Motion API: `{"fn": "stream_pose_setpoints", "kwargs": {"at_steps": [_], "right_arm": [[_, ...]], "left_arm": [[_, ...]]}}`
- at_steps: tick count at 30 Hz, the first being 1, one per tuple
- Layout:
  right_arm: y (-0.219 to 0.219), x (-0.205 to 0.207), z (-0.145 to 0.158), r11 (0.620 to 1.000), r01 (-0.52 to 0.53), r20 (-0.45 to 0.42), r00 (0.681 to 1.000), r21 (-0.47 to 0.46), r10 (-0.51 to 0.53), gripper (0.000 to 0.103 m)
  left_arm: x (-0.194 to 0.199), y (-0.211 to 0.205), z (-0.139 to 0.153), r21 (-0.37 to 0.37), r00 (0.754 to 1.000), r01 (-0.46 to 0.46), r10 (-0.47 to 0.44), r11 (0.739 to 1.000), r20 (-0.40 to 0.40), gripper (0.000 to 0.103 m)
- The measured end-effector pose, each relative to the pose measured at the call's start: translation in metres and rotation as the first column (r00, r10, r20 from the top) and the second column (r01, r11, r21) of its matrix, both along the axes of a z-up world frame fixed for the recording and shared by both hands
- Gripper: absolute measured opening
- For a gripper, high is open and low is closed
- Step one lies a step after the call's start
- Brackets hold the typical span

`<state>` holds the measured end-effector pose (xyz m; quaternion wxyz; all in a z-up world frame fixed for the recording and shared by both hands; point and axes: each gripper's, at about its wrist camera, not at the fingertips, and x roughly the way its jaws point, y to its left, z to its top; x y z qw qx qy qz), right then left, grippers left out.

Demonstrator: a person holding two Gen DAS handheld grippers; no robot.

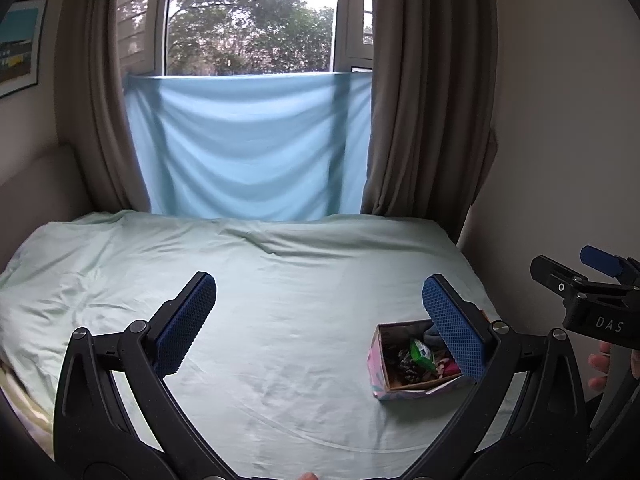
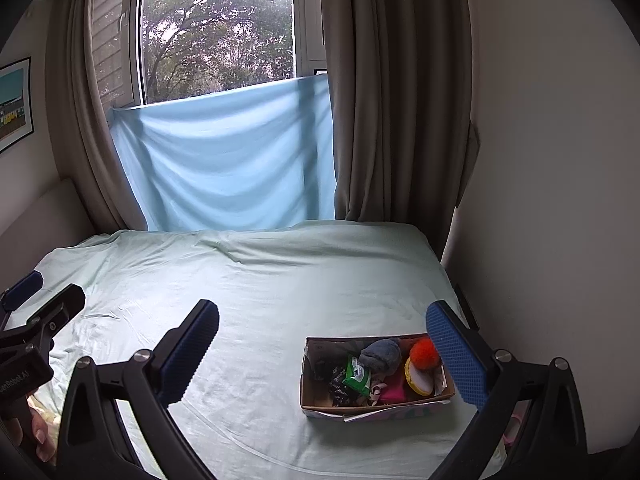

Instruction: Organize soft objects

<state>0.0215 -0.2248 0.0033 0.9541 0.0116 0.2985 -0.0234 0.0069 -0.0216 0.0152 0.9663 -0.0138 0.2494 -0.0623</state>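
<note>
Hovering over the bed, left tongs and right tongs gape wide, empty. Box at lower right looks filled. Next move, likely: reach into it.

Both cameras look forward from above the near edge of the bed, toward the window. The left view sits left of the right one; each catches the other gripper at its edge. Both share the box.
</note>
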Motion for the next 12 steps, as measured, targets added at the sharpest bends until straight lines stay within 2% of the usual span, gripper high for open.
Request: {"fn": "stream_pose_setpoints", "kwargs": {"at_steps": [4, 12], "right_arm": [[0.0, 0.004, 0.0, 1.0, -0.004, -0.004, 1.0, -0.001, 0.004, 0.103], [0.001, 0.018, -0.008, 1.0, -0.013, -0.032, 0.999, 0.004, 0.014, 0.103]], "left_arm": [[0.001, 0.001, 0.002, -0.002, 1.0, -0.001, 0.001, 1.0, 0.015, 0.103], [0.015, -0.007, -0.008, 0.055, 1.0, -0.012, 0.012, 0.998, 0.012, 0.103]]}}
